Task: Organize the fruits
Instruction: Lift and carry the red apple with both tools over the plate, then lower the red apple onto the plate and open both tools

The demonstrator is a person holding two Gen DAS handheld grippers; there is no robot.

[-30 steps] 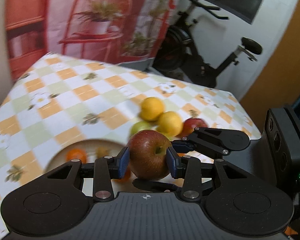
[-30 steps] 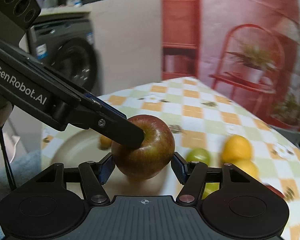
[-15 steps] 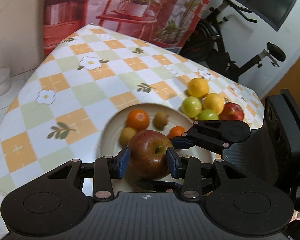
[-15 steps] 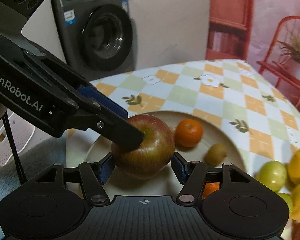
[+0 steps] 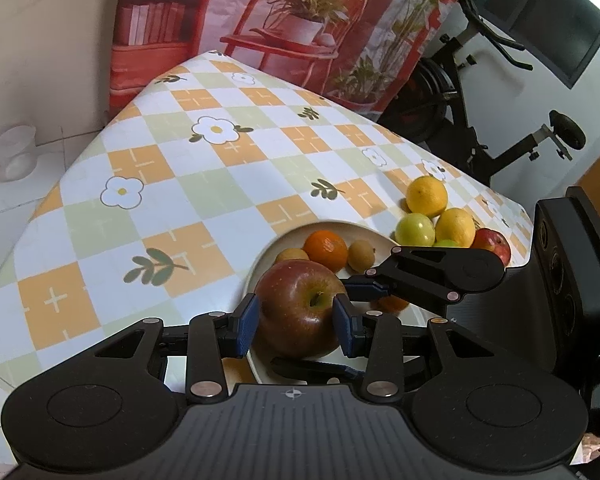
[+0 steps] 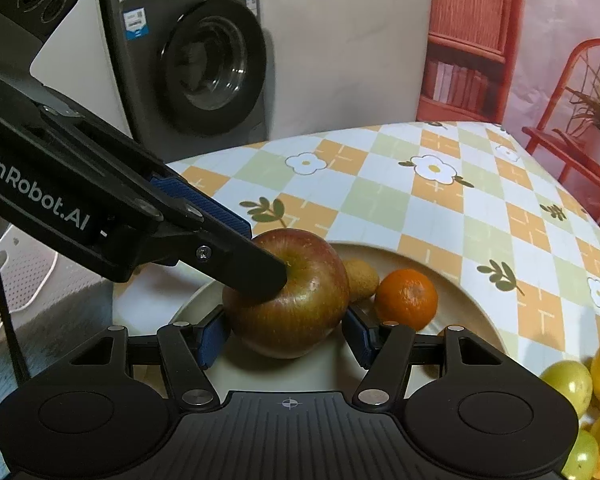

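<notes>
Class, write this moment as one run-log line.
left gripper: shut on apple | right gripper: shut on apple | apple: over plate | loose fruit: beside plate

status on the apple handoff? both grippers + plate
Left gripper and right gripper both clamped on the apple. Apple low over plate. Mandarin and small fruit crowd the plate.

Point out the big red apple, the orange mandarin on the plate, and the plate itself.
red apple [image 5: 296,312]: left wrist view, on its front skin between the blue pads.
mandarin [image 6: 406,298]: right wrist view, middle of its peel.
plate [image 6: 472,296]: right wrist view, bare inner slope near the far rim.
</notes>
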